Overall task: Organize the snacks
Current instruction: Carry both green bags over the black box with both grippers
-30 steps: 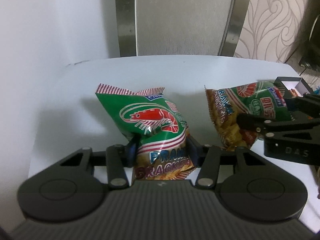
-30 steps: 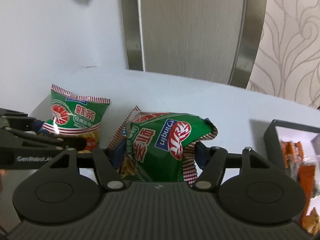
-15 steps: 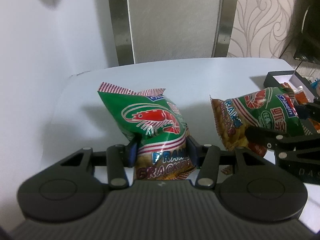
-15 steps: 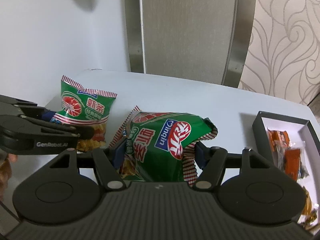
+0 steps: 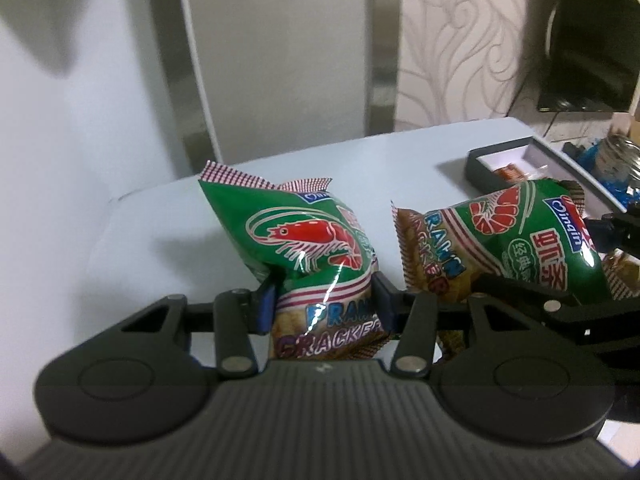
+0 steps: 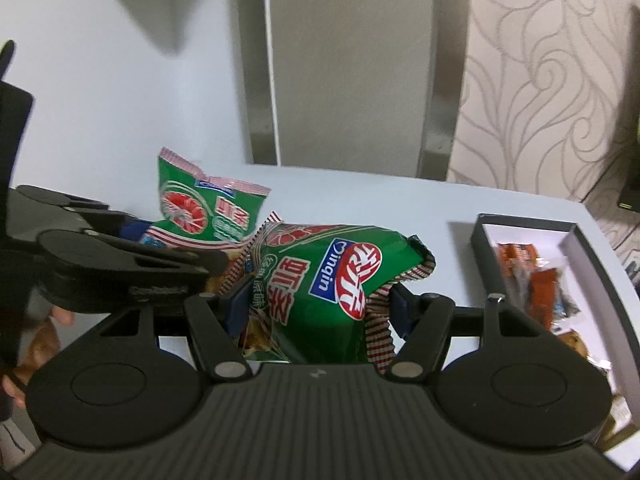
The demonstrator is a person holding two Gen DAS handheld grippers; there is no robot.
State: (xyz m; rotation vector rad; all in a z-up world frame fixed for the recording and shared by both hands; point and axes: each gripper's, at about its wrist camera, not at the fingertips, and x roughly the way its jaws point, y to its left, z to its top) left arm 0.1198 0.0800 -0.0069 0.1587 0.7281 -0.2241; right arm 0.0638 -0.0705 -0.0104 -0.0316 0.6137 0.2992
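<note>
Left gripper (image 5: pixel 323 305) and right gripper (image 6: pixel 316 309) each clamp a green prawn-cracker bag (image 5: pixel 312 248) (image 6: pixel 320 280) — red prawn print, checked seams.

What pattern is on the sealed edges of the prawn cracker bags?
Red-and-white check on each prawn cracker bag, clearest in the left wrist view.

A home interior — swirl-patterned wallpaper (image 6: pixel 540 92), a white table (image 6: pixel 400 208) against the wall, a dark screen (image 5: pixel 592 40) beyond.
</note>
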